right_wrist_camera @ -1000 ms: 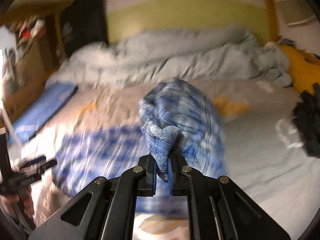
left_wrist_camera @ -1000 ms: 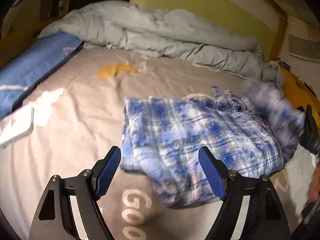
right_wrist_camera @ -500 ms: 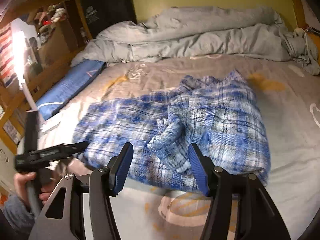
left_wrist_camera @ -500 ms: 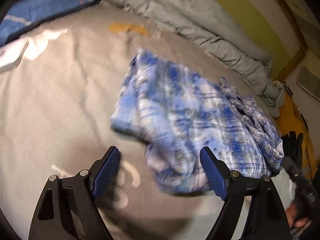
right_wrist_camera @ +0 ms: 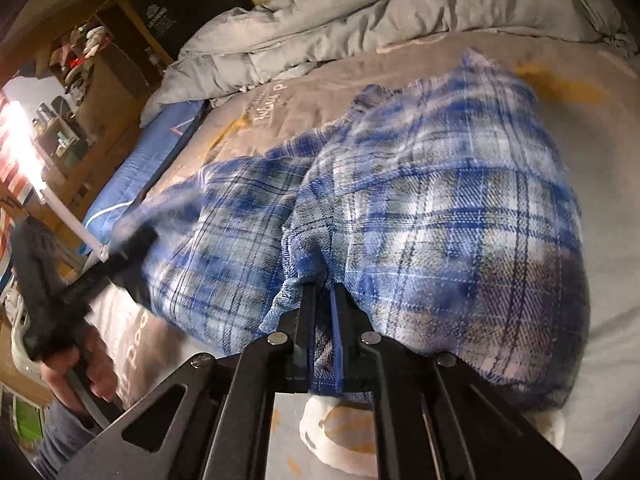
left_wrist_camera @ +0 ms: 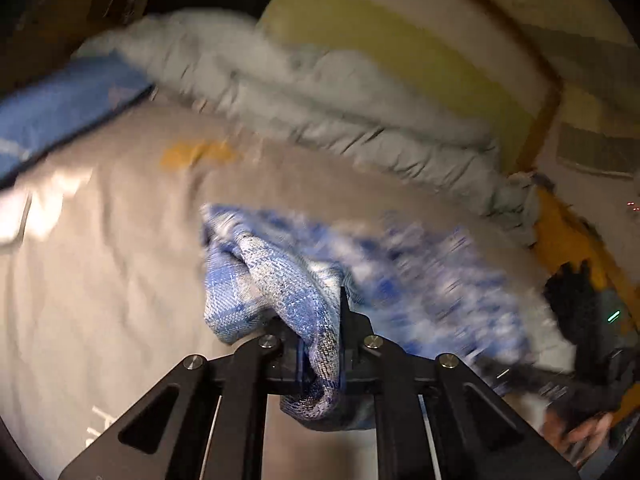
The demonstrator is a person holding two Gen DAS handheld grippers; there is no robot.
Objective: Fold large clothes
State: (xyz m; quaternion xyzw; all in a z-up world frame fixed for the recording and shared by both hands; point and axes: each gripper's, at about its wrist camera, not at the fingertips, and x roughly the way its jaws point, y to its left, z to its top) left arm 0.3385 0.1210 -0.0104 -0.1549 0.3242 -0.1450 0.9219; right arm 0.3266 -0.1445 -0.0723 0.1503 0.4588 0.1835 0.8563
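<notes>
Pinching: left gripper [left_wrist_camera: 320, 344] closing on plaid shirt [left_wrist_camera: 288, 292] bunch
right gripper [right_wrist_camera: 322, 320]: clamped on shirt hem
right view only: shelf [right_wrist_camera: 76, 92] at 10 o'clock

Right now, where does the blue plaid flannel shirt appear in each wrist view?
Left wrist view: the blue plaid flannel shirt sits at centre, a bunched fold running down to the bottom middle.
Right wrist view: the shirt fills the centre and right.
Shared landmark: the rumpled grey duvet behind it.

Right tool [right_wrist_camera: 322, 312] pinching blue plaid shirt [right_wrist_camera: 440, 200] on bed [right_wrist_camera: 616, 300].
</notes>
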